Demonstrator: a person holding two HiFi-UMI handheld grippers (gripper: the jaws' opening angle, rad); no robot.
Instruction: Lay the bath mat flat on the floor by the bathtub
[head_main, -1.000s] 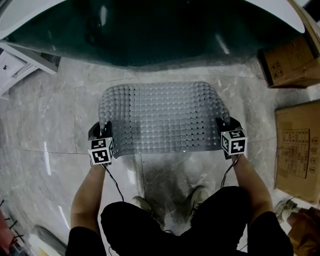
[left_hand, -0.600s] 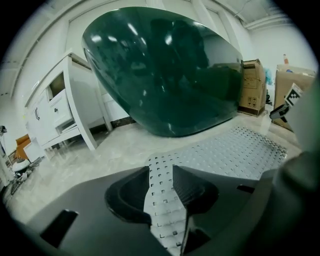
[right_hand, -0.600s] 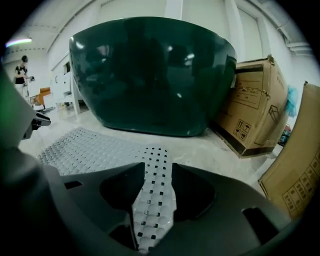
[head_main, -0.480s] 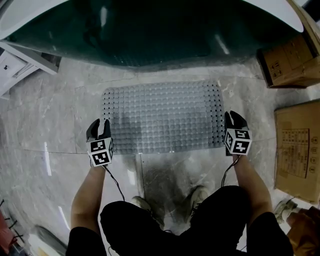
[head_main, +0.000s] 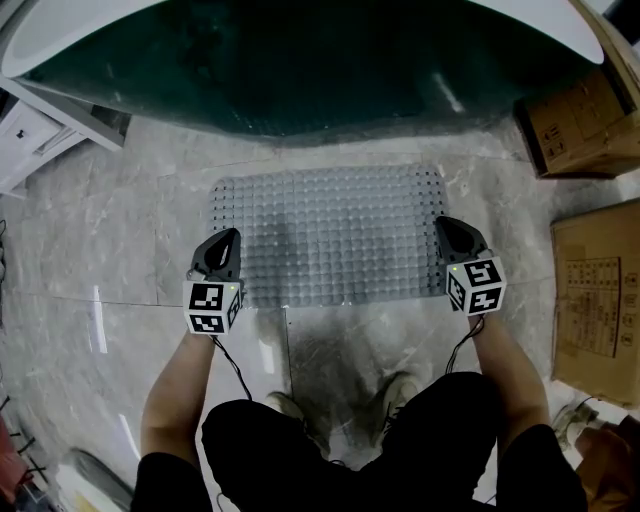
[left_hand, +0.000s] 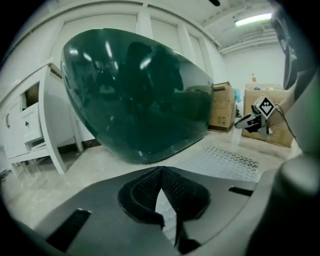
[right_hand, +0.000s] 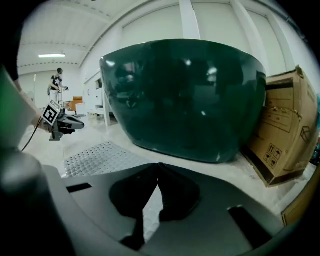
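At the near corners of the bath mat I hold both tongs, one in each hand. My left tongs are clenched: in the left gripper view the two dark pads meet at their tips, with nothing caught between them and only pale floor showing through the gap below. My right tongs are clenched too and just as empty, their tips pressed together in the right gripper view. From my head view the left pair sits at about 8 o'clock on the mat, its nose over the mat's left edge. The right pair sits at about 4 o'clock, its nose over the right edge. I cannot tell whether either nose touches the mat.

The mat, grey and studded with rows of small holes, lies spread flat on the marble floor at my 12 o'clock, its long side running along the dark green bathtub, near it but apart. A white cabinet stands at 10 o'clock. One cardboard box sits at 2 o'clock and a flat carton at 3 o'clock.
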